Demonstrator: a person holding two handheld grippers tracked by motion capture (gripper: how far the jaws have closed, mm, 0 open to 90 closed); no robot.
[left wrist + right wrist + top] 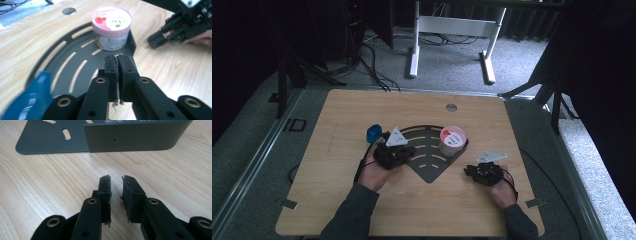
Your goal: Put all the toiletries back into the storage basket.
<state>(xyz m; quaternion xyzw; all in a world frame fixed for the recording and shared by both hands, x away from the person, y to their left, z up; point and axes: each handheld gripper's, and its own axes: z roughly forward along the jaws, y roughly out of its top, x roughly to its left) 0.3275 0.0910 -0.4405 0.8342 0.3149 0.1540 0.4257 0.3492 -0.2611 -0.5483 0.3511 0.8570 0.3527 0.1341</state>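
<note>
A tub with a pink lid stands at the right end of a dark fan-shaped slotted metal plate, against its upturned wall. My left gripper hovers over the plate's left part with its jaws pressed together and nothing between them. A blue object lies just left of it, blurred in the left gripper view. My right gripper sits low over the wood right of the plate, jaws slightly apart and empty, facing the plate's wall.
The wooden table has a round cable hole near its far edge. Beyond the table stand a white desk frame and cables on grey carpet. Metal rails run along both sides.
</note>
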